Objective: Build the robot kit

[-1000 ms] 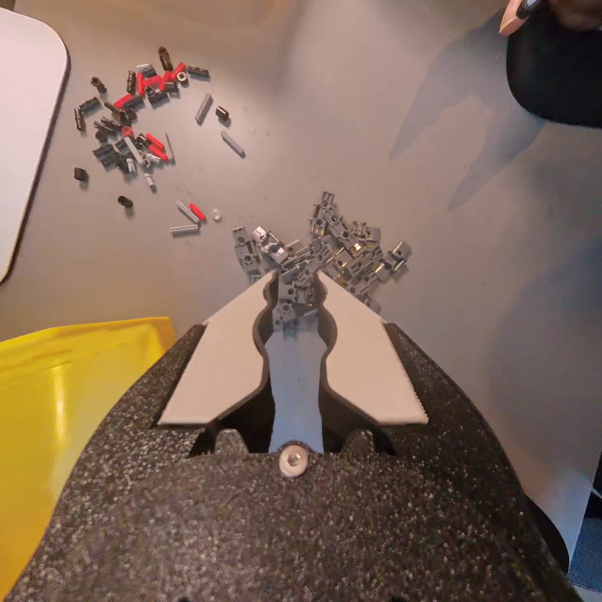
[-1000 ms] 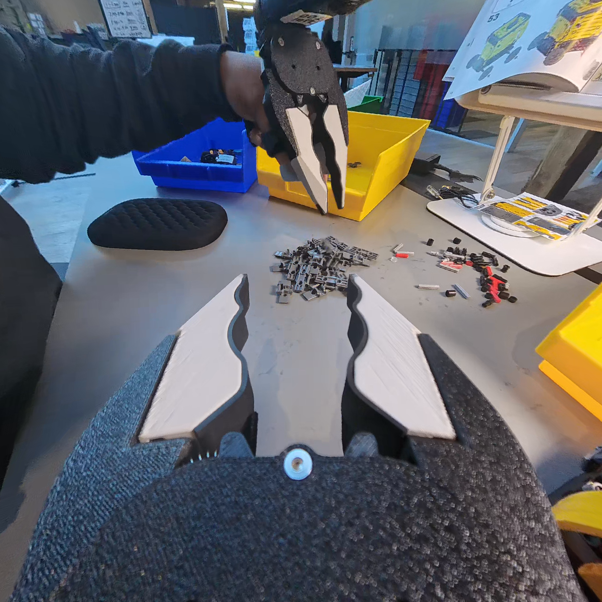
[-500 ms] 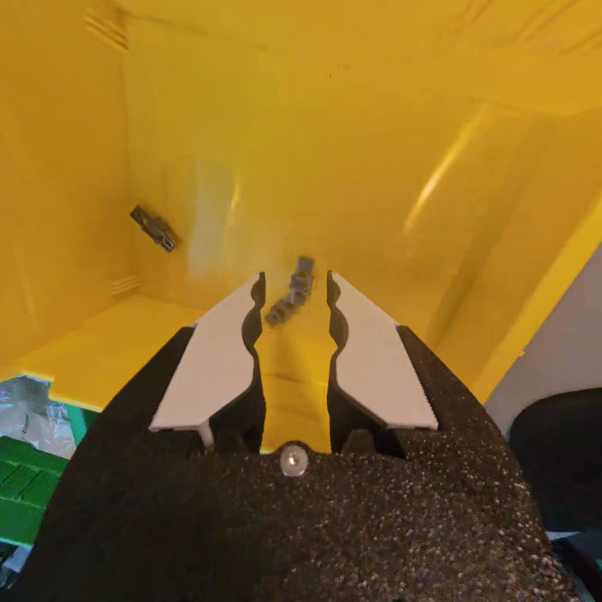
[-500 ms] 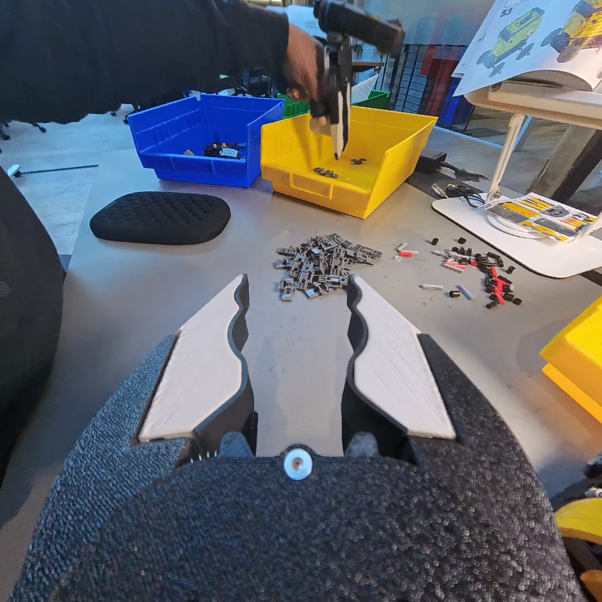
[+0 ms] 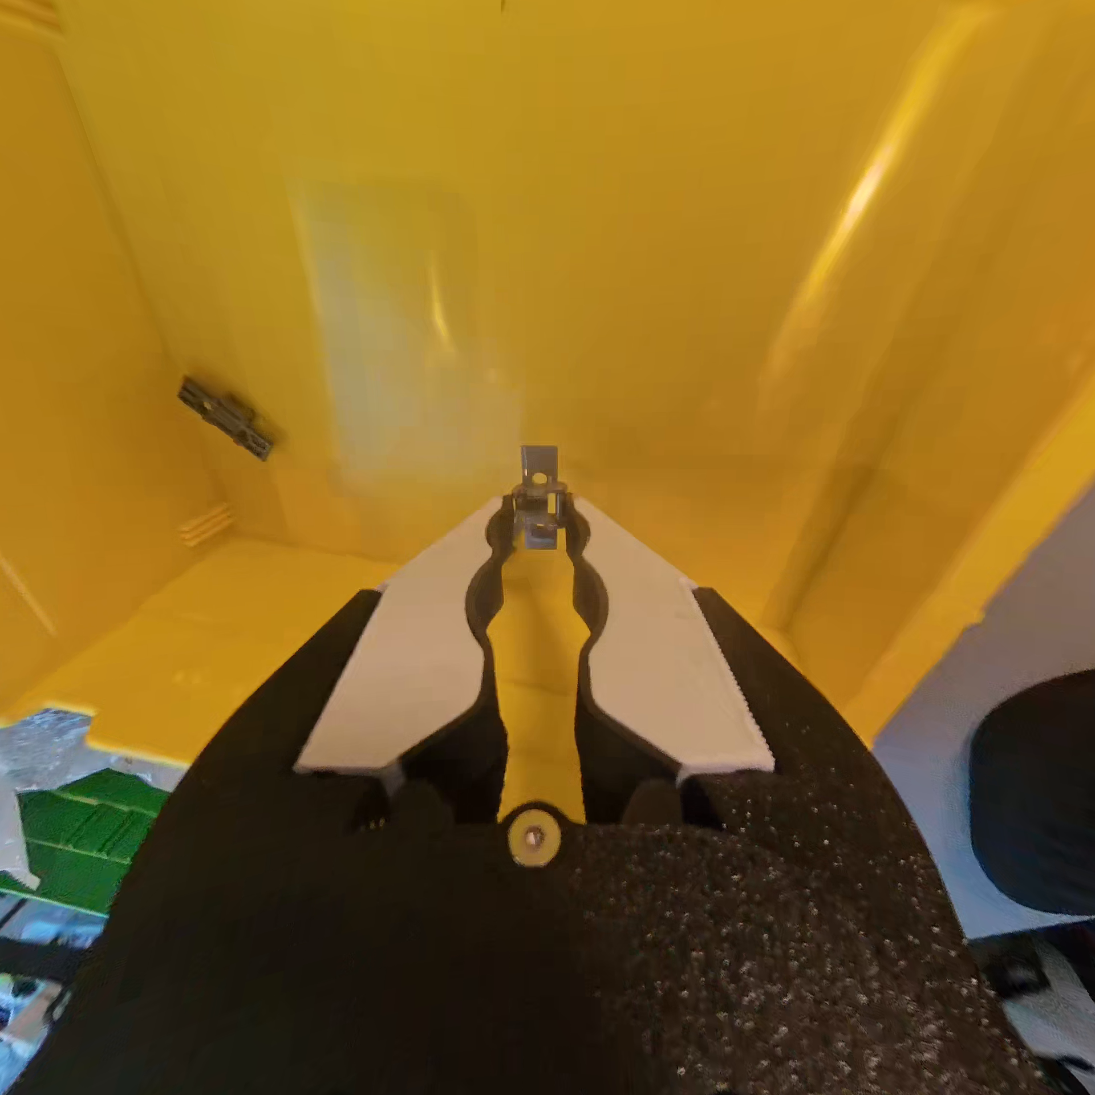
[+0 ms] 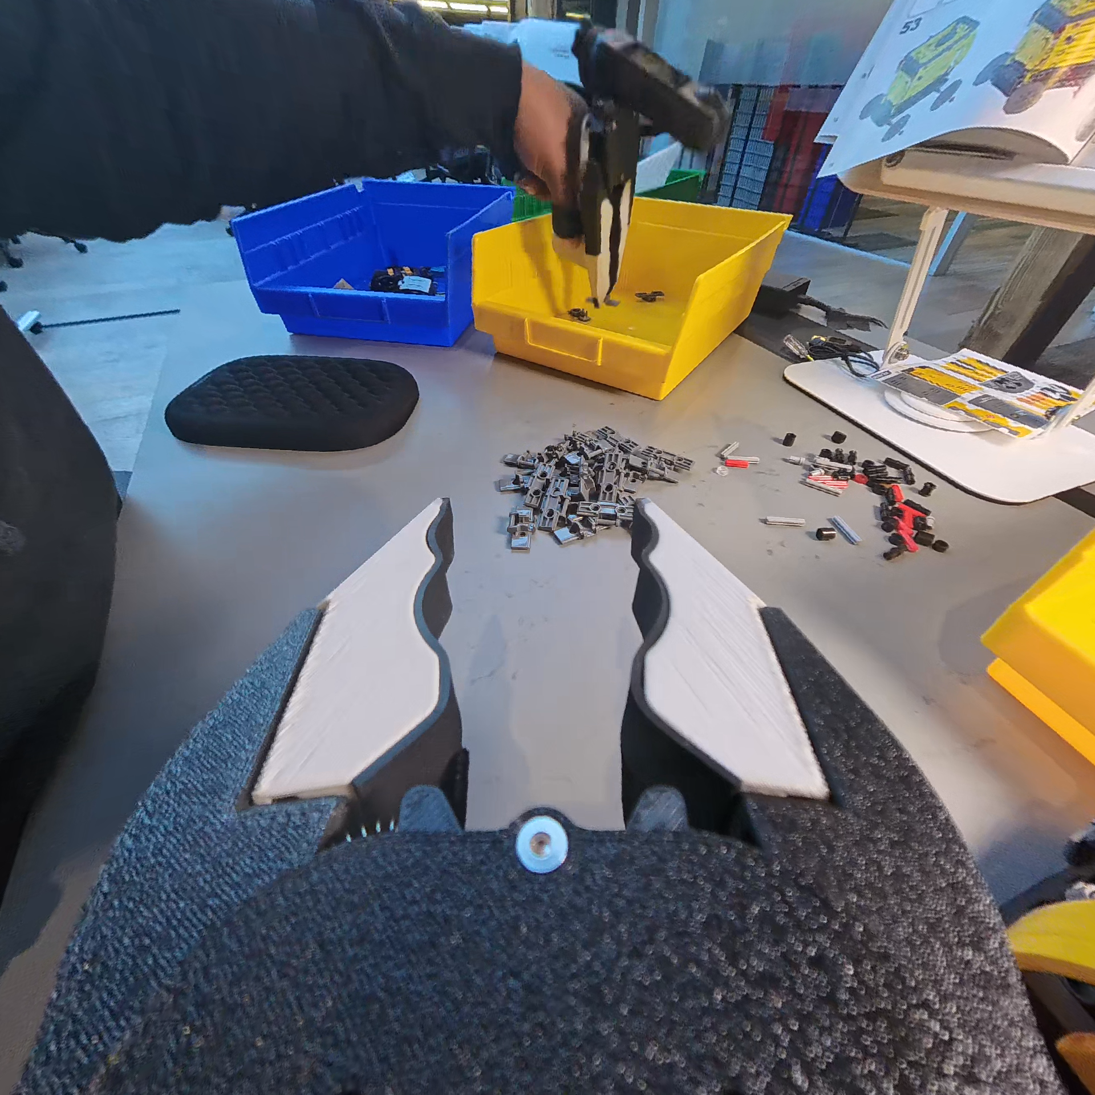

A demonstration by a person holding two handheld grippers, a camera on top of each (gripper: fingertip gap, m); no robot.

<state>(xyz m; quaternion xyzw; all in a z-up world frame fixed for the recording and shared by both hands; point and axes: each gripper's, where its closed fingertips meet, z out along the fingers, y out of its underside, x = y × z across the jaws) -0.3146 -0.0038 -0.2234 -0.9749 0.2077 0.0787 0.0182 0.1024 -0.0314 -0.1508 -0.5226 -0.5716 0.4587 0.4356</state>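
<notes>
My left tool (image 5: 536,515) clenched on small grey brick (image 5: 538,503), low inside yellow bin (image 5: 652,237); pinch only at tips, brick may twist or stick on release; right tool (image 6: 539,521) released, idle above table (image 6: 296,563), grey pile (image 6: 586,486) at 12 o'clock.

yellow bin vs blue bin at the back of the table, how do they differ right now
The yellow bin has the left gripper lowered into it, shut on a small grey piece; the blue bin has no gripper in it. The yellow bin holds a few scattered dark pieces, the blue bin one dark cluster. Both are open-topped and stand side by side on the table.
</notes>
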